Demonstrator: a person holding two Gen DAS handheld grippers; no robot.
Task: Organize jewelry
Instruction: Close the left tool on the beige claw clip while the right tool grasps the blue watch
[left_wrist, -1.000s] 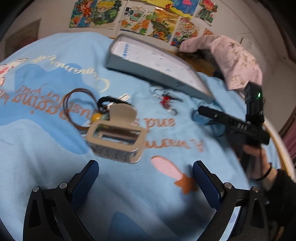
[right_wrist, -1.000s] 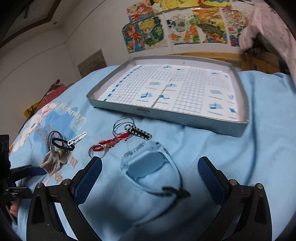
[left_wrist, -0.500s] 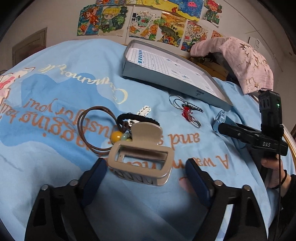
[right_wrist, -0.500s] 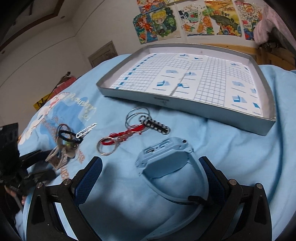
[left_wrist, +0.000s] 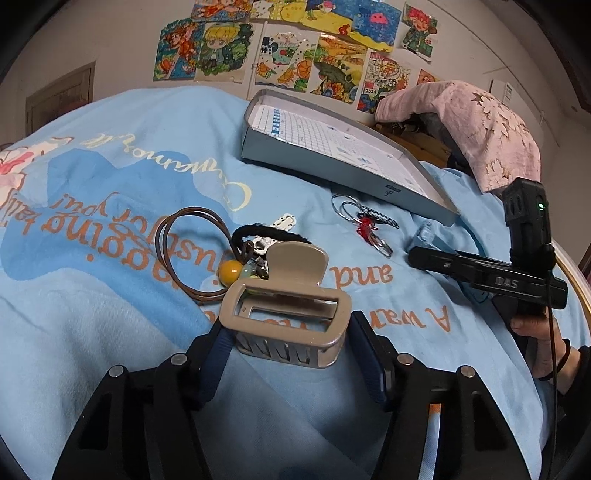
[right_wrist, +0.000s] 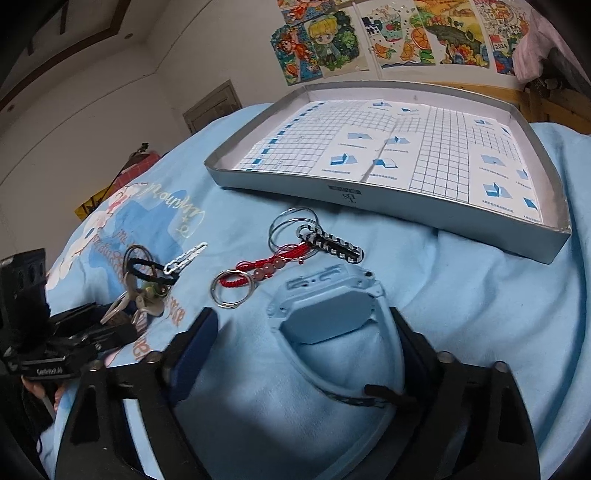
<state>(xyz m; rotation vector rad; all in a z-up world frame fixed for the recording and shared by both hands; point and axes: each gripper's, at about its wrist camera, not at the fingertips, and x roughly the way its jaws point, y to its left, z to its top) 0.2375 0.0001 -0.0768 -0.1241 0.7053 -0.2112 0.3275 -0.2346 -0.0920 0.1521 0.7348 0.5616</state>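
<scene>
1. Reading upside down on the light blue blanket, orange print shows "and", "for you"; the right gripper's black body, seen from the left wrist, bears "DAS".
2. The left gripper has been closing; its blue-padded fingers pinch the beige plastic hair claw, long axis crosswise.
3. The right gripper's fingers, also just closing, flank the pale blue watch; contact is unclear.
4. A grey tray with gridded paper lies beyond.
</scene>
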